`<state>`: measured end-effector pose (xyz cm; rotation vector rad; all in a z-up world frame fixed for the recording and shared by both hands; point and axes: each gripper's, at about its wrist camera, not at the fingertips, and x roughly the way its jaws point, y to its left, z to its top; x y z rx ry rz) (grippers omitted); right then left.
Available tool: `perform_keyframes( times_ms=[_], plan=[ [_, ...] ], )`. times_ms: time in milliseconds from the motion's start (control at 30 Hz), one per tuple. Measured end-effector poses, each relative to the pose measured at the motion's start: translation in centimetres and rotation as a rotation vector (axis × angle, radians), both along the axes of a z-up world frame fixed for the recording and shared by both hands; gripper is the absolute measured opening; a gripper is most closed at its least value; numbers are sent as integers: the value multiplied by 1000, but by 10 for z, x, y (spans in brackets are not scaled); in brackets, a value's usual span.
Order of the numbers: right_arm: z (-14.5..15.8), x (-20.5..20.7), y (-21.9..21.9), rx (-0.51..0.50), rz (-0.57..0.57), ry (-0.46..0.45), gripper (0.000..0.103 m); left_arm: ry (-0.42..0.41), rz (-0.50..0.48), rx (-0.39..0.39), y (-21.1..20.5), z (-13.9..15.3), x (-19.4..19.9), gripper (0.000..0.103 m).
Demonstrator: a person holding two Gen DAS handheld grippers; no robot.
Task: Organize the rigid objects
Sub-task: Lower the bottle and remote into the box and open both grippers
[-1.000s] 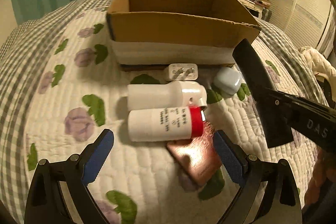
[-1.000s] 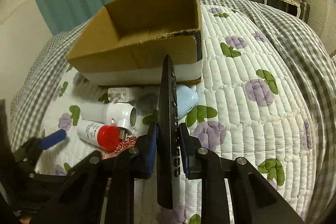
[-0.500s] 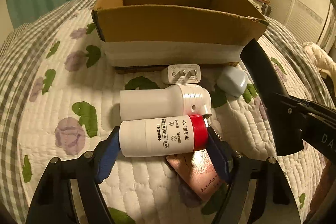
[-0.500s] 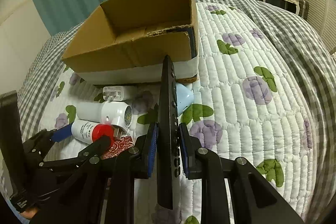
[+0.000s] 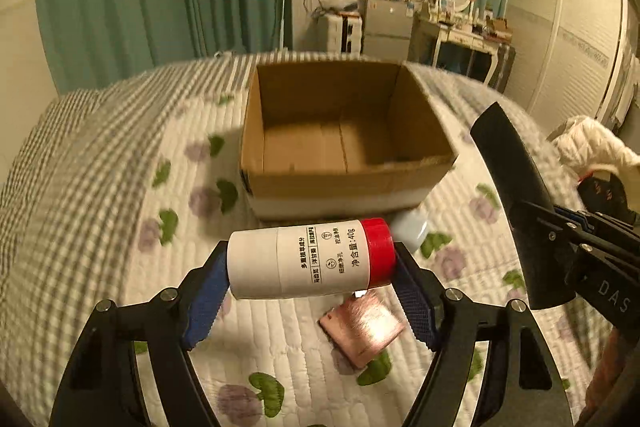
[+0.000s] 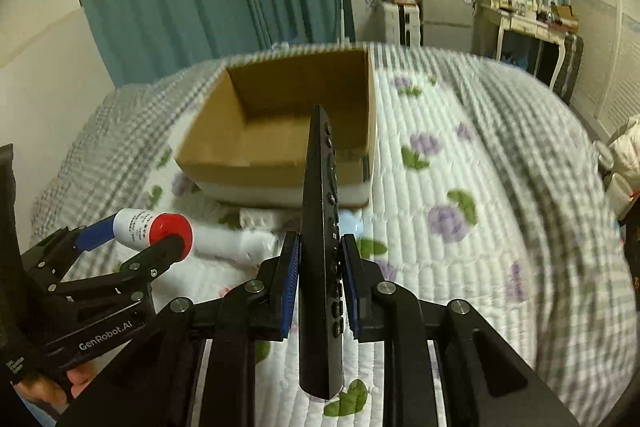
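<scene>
My left gripper (image 5: 310, 269) is shut on a white bottle with a red cap (image 5: 308, 265), held sideways above the quilt in front of the open cardboard box (image 5: 348, 183). It also shows in the right wrist view (image 6: 150, 227). My right gripper (image 6: 319, 255) is shut on a black remote control (image 6: 322, 227), held on edge and pointing at the box (image 6: 280, 167). The remote also shows at the right of the left wrist view (image 5: 516, 195). The box looks empty inside.
On the quilted bed lie a pink card (image 5: 362, 333), a pale blue case (image 5: 408, 229), a larger white bottle (image 6: 236, 241) and a white charger (image 6: 260, 217). White clothing (image 5: 592, 147) lies at the right edge. Furniture stands behind the bed.
My left gripper closed on the red-capped bottle and lifted it off the quilt. Both grippers rose, so the inside of the box now shows. The right gripper kept its hold on the remote.
</scene>
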<state>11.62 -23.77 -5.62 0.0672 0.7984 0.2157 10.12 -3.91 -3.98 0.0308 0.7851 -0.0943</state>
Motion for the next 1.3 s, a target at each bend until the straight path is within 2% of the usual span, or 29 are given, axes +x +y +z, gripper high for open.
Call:
perform_keyframes(
  times_ms=[133, 267, 367, 500, 600, 733, 867, 1000, 1133, 1300],
  plan=[
    [44, -2, -1, -2, 11, -59, 19, -38, 3, -16, 2, 37, 8, 78],
    [78, 11, 4, -31, 31, -106, 19, -61, -22, -38, 2, 62, 27, 78],
    [97, 29, 10, -41, 50, -134, 19, -72, -26, -41, -1, 73, 50, 78],
    [106, 62, 17, -42, 68, -141, 19, -78, -29, -27, -5, 76, 85, 78],
    [102, 88, 19, -41, 74, -130, 19, -69, -25, 2, -9, 65, 113, 78],
    [85, 120, 24, -53, 83, -107, 19, -41, -23, -2, -12, 39, 145, 78],
    [59, 144, 28, -59, 87, -81, 19, -7, -13, 40, -15, 7, 168, 78],
    [34, 160, 29, -57, 94, -51, 19, 24, 0, 21, -11, -18, 179, 78],
    [15, 171, 28, -51, 93, -25, 19, 23, 7, 20, -13, -28, 182, 80],
    [6, 176, 28, -33, 88, -8, 19, 8, 24, 7, -6, -22, 177, 84]
  ],
)
